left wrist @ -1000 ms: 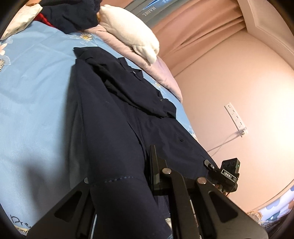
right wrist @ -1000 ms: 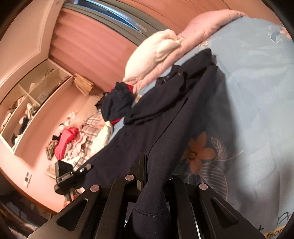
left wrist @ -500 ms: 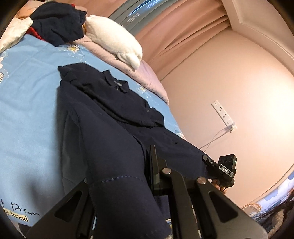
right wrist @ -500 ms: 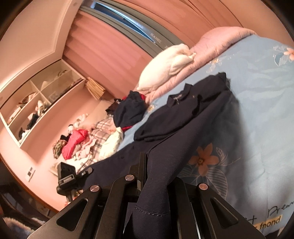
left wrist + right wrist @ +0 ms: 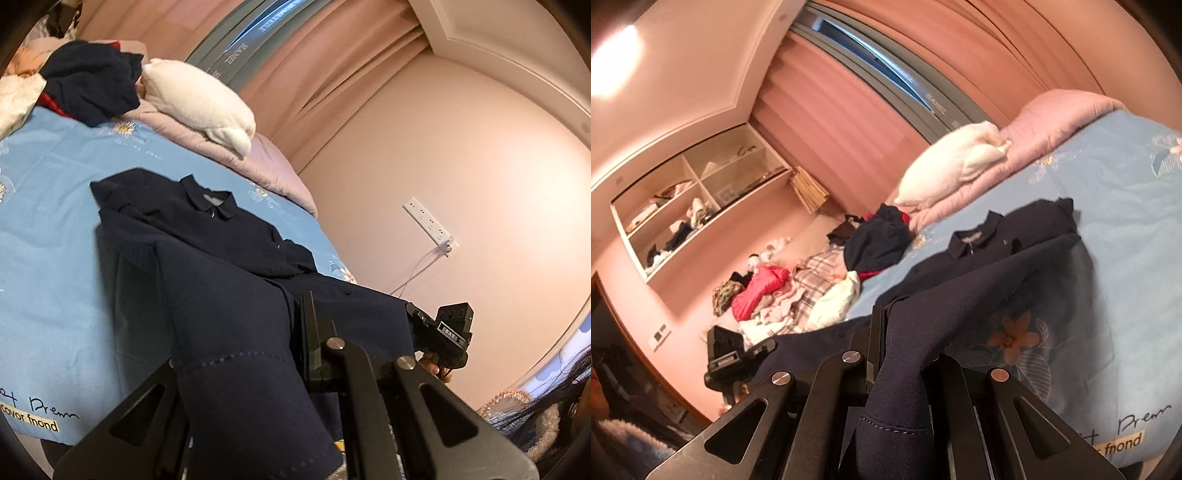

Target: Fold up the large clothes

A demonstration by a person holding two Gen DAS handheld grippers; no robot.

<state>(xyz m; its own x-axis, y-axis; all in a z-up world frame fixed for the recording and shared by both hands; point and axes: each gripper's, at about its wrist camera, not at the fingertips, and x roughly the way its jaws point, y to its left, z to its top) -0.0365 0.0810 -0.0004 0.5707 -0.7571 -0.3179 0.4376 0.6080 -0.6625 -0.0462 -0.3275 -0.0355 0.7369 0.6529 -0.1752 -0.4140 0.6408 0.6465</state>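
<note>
Left gripper (image 5: 295, 369): fingers pressed together on the hem of a dark navy dress (image 5: 207, 258); cloth drapes over the near finger and hangs toward the camera.

Right gripper (image 5: 890, 373): likewise pinched tight on the hem, a fold of cloth bunched between its fingers and spilling down.

Hem end is lifted off the bed between the two grippers. Collar end lies flat on the light blue sheet (image 5: 48, 229), sleeve folded across the chest.

White pillow (image 5: 199, 103) rests on a pink quilt (image 5: 1060, 122) beyond the collar. Heap of clothes (image 5: 798, 295) lies at the sheet's far side.
</note>
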